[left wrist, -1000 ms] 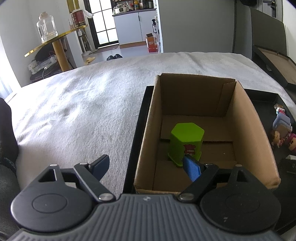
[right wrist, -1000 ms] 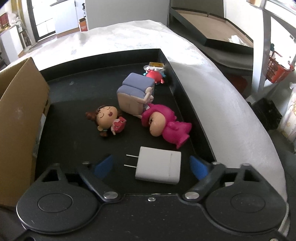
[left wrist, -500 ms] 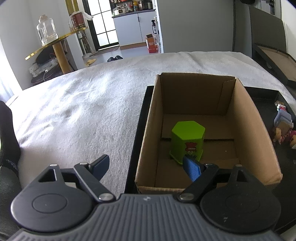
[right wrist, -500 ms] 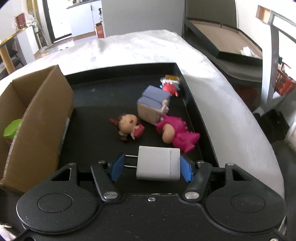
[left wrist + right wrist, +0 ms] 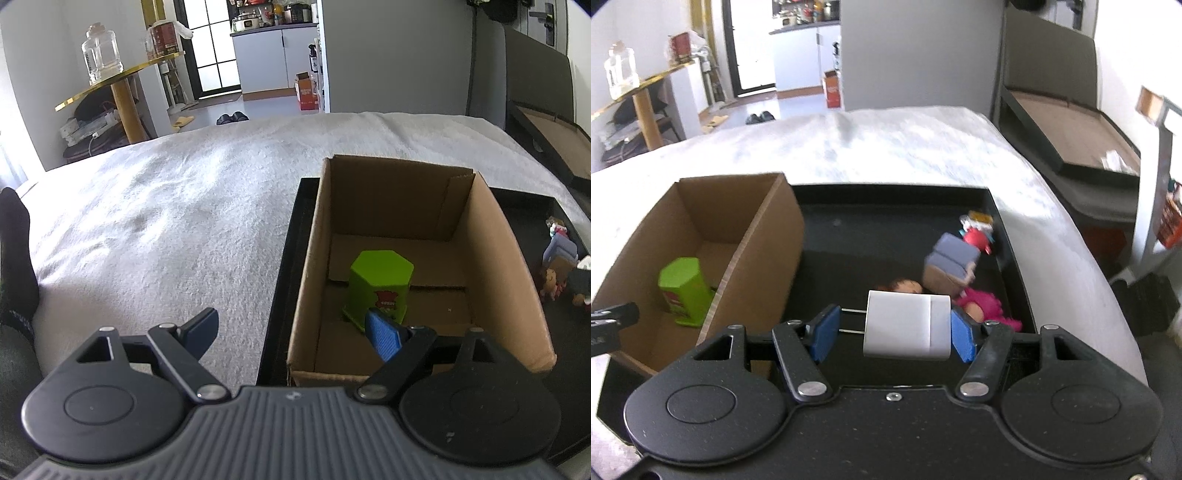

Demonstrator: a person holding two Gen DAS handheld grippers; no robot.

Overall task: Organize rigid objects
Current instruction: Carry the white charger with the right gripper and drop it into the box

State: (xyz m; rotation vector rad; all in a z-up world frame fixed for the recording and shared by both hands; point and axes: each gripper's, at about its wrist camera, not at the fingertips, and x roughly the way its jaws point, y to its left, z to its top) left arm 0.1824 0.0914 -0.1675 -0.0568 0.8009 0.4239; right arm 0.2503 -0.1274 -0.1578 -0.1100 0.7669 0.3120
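Boxed: green container (image 5: 685,291), cardboard box (image 5: 764,254) at 9 o'clock. Your right tool (image 5: 891,330) grips the white charger (image 5: 907,325); left tool (image 5: 291,332) wide, empty. Figurines (image 5: 951,264) remain at 2 o'clock.

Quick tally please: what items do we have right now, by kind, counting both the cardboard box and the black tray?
Green hexagonal container, in the cardboard box: 1
White plug adapter, held by the right gripper above the black tray: 1
Toy figures on the tray: 4 (brown-haired doll, pink figure, blocky purple-topped figure, small red figure)
Total: 6
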